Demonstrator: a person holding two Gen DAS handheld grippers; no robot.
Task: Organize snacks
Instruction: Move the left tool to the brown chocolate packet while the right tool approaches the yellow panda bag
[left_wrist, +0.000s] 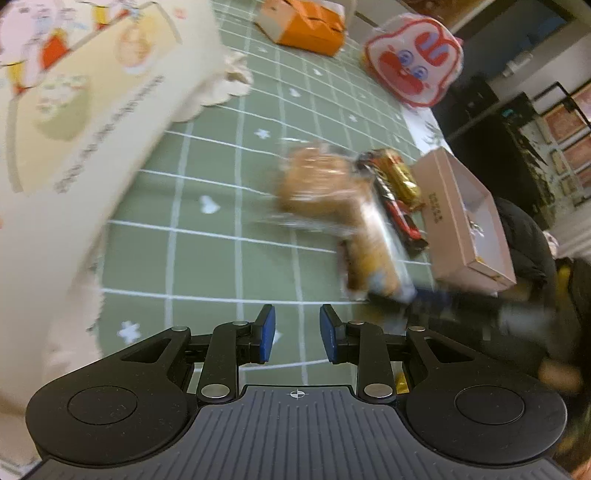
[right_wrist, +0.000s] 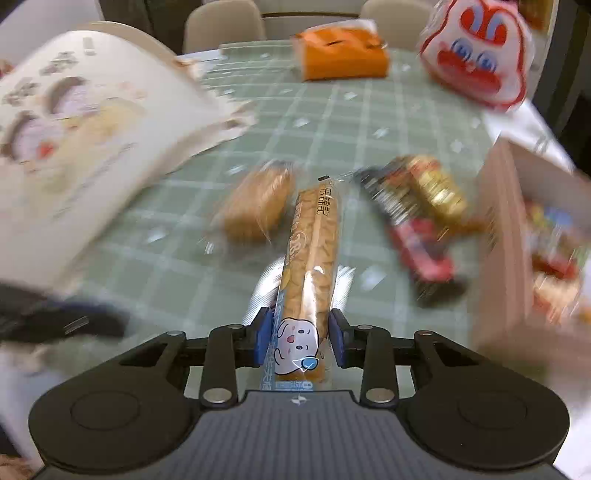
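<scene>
Right gripper (right_wrist: 299, 341) clamps the long cracker sleeve (right_wrist: 314, 258) at its near end, centre frame.

Largest first: cream printed bag (right_wrist: 85, 140) upper left, pink box (right_wrist: 506, 258) right edge, round bun (right_wrist: 255, 210), foil bars (right_wrist: 424, 221). The sleeve looks light, crinkly, breakable; mid-length grip seems safer. Left gripper (left_wrist: 297, 334) stands parted, empty.

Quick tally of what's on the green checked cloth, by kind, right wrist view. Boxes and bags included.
Long biscuit packs: 1, the long biscuit pack, between the right gripper fingers.
Clear-wrapped round pastries: 1.
Gold-wrapped candies: 1.
Red and black snack bars: 1.
Orange packs: 1.
Red-and-white cartoon-face bags: 1.
Pink boxes: 1.
Large cream printed bags: 1.
Total: 8
</scene>
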